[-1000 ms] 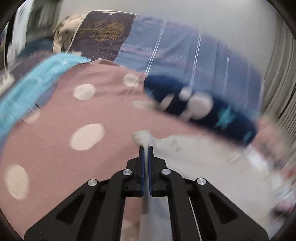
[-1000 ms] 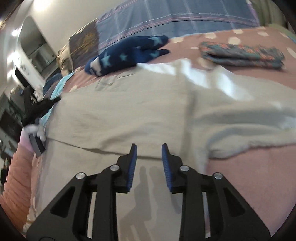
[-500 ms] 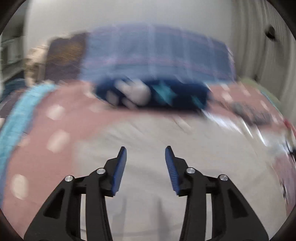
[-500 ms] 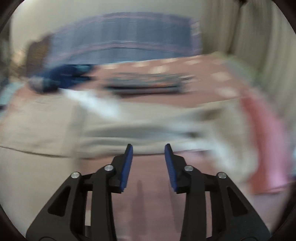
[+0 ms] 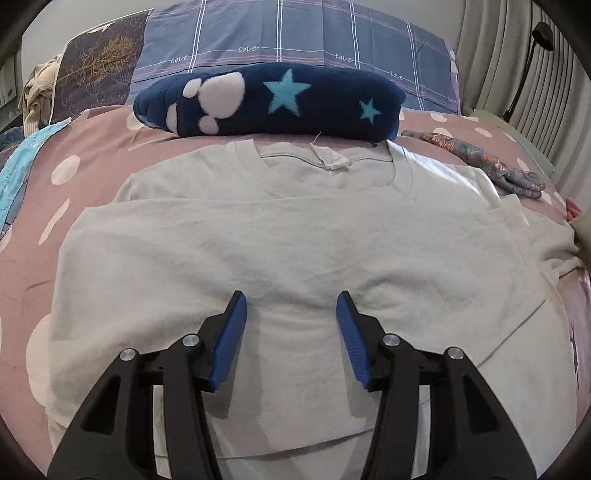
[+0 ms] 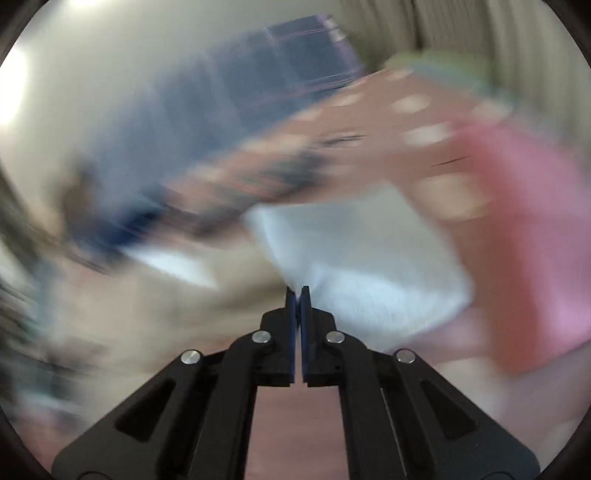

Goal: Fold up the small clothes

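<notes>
A pale white T-shirt (image 5: 295, 236) lies flat on the pink polka-dot bedspread (image 5: 96, 133), collar toward the pillows, its left sleeve folded in over the body. My left gripper (image 5: 291, 306) is open and empty, hovering over the shirt's lower middle. In the blurred right wrist view my right gripper (image 6: 298, 295) is shut on the edge of the shirt's white cloth (image 6: 369, 266), which lifts from the bed.
A navy star-print fleece (image 5: 269, 99) lies just beyond the collar, before a plaid pillow (image 5: 295, 33). A folded floral garment (image 5: 487, 162) lies at the right. A pink item (image 6: 524, 229) lies right of my right gripper.
My left gripper let go of the shirt, opened, and swung to face the collar. My right gripper moved right, closed on the shirt's edge and is moving fast.
</notes>
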Motion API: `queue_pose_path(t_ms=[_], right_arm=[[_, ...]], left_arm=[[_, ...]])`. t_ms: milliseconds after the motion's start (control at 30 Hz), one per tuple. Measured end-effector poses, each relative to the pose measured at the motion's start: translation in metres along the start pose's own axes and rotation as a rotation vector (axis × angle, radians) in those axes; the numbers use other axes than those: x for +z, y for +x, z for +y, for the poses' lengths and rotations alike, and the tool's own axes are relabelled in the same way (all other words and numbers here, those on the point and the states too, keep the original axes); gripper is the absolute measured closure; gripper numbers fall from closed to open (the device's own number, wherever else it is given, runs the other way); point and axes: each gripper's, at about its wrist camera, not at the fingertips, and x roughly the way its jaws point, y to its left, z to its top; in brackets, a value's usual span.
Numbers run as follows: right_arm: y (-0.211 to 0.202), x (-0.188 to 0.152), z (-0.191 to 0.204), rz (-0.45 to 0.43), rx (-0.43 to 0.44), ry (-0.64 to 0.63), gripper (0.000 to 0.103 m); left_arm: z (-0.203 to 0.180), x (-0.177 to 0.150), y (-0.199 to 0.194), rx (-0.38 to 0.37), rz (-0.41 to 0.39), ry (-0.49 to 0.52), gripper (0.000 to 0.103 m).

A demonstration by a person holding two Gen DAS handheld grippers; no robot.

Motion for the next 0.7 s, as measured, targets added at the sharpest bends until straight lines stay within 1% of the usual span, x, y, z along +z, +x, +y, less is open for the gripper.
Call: queue_pose_path(t_ms=[67,100,133,167,200,233,300,367,433,467,500,533,567,600,633,700], right_arm=[[0.011,0.006,0.026,0.038,0.196,0.036,0.101],[0.019,0.007,0.038,0.056,0.250,0.033,0.101],[0.034,0.007,0.061,0.082,0.298,0.009,0.101],[0.045,0.005,0.076,0.100,0.319,-0.013,0.101],[0.058,0.002,0.092,0.122,0.340,-0.037,0.101],[0.075,-0.005,0.110,0.156,0.368,-0.056,0.101],[0.110,-0.019,0.142,0.227,0.423,-0.076,0.101],[0.136,-0.036,0.167,0.278,0.447,-0.103,0.101],[0.166,-0.056,0.189,0.353,0.475,-0.114,0.101],[0.177,-0.067,0.197,0.392,0.483,-0.121,0.101],[0.184,-0.075,0.204,0.423,0.486,-0.134,0.100],[0.195,-0.087,0.211,0.471,0.483,-0.162,0.094],[0.202,-0.094,0.212,0.502,0.463,-0.180,0.092],[0.207,-0.102,0.210,0.522,0.423,-0.192,0.083],[0.206,-0.108,0.208,0.524,0.400,-0.199,0.078],[0.196,-0.114,0.199,0.508,0.334,-0.239,0.078]], left_arm=[[-0.001,0.001,0.000,0.002,-0.002,0.002,0.051],[0.000,0.001,-0.003,-0.007,-0.008,-0.007,0.051],[0.004,0.002,-0.007,-0.030,-0.015,-0.036,0.051],[0.010,0.002,-0.010,-0.060,-0.020,-0.069,0.051],[0.019,0.001,-0.017,-0.142,-0.030,-0.140,0.051],[0.025,-0.001,-0.022,-0.193,-0.036,-0.182,0.051],[0.032,-0.003,-0.033,-0.251,-0.052,-0.216,0.051],[0.034,-0.005,-0.045,-0.286,-0.070,-0.206,0.050],[0.036,-0.007,-0.057,-0.357,-0.078,-0.194,0.049],[0.038,-0.008,-0.061,-0.391,-0.081,-0.197,0.046],[0.038,-0.010,-0.064,-0.412,-0.084,-0.200,0.044],[0.039,-0.011,-0.066,-0.441,-0.086,-0.204,0.043],[0.040,-0.013,-0.067,-0.457,-0.084,-0.206,0.043],[0.040,-0.014,-0.067,-0.473,-0.078,-0.206,0.042],[0.039,-0.015,-0.065,-0.475,-0.073,-0.206,0.042],[0.037,-0.016,-0.058,-0.492,-0.044,-0.212,0.041]])
